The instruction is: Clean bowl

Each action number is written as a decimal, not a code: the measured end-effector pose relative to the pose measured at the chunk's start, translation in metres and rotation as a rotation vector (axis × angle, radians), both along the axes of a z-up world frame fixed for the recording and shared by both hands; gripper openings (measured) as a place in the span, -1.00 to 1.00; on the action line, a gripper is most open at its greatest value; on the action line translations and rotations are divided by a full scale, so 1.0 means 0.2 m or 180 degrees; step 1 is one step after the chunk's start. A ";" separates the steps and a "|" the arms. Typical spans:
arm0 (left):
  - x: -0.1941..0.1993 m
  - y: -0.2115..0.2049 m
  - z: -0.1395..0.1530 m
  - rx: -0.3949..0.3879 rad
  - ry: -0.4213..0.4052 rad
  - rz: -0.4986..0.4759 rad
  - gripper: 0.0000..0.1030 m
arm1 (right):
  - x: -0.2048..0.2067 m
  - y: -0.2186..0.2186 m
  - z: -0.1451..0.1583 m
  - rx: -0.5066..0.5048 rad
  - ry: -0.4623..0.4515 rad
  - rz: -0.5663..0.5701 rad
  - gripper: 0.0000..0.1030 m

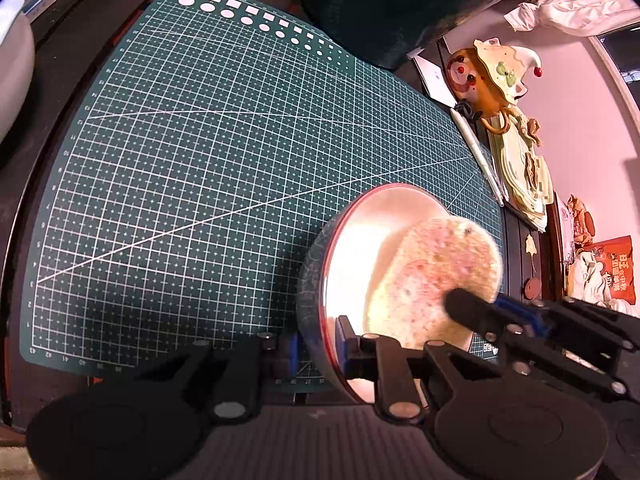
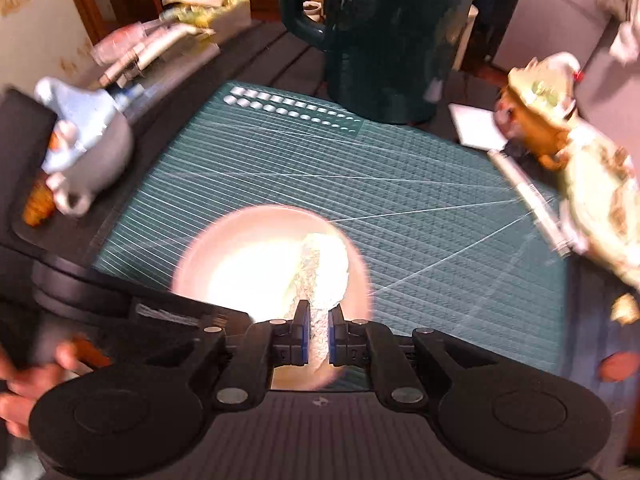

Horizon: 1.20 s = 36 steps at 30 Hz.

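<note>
A pale bowl [image 1: 352,248] with a red rim stands tilted on the green mat [image 1: 200,184], its opening turned to the right. My left gripper [image 1: 316,344] is shut on its near rim, one finger outside the wall and one inside. A round cream and pink sponge [image 1: 440,272] lies against the inside of the bowl. My right gripper [image 1: 472,308] comes in from the right and pinches it. In the right wrist view the sponge [image 2: 324,264] stands edge-on in the bowl [image 2: 240,256], with the right gripper [image 2: 318,332] shut on its near edge. That view is blurred.
A dark green jug [image 2: 380,40] stands at the mat's far edge. A ceramic figure teapot [image 1: 488,76], a pen [image 1: 480,156] and stacked dishes line the right side. A blue-grey teapot [image 2: 84,148] sits left. A hand [image 2: 24,380] holds the left gripper's frame [image 2: 120,296].
</note>
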<state>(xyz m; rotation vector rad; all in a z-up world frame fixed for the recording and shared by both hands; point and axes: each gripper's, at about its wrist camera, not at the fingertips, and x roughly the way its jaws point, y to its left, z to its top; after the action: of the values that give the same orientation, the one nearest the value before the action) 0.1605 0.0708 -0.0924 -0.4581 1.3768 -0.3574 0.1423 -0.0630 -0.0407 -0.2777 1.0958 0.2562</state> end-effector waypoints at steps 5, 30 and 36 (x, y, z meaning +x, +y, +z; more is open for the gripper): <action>0.01 0.01 0.00 0.0011 -0.0008 -0.0013 -0.66 | -0.10 0.07 0.09 -0.0482 -0.0538 0.0326 -0.86; -0.14 -0.04 0.06 0.0181 0.0026 0.0479 -0.52 | -0.13 -0.21 0.22 0.0788 -0.0372 -0.0196 -0.86; -0.03 0.07 0.04 0.0098 -0.0060 0.0579 -0.80 | -0.13 -0.21 0.21 0.0773 -0.0355 -0.0172 -0.86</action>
<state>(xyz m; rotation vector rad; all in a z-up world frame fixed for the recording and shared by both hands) 0.1543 0.0858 -0.0845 -0.5488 1.3093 -0.1911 0.1169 -0.1046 0.0014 -0.0449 0.9499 0.3187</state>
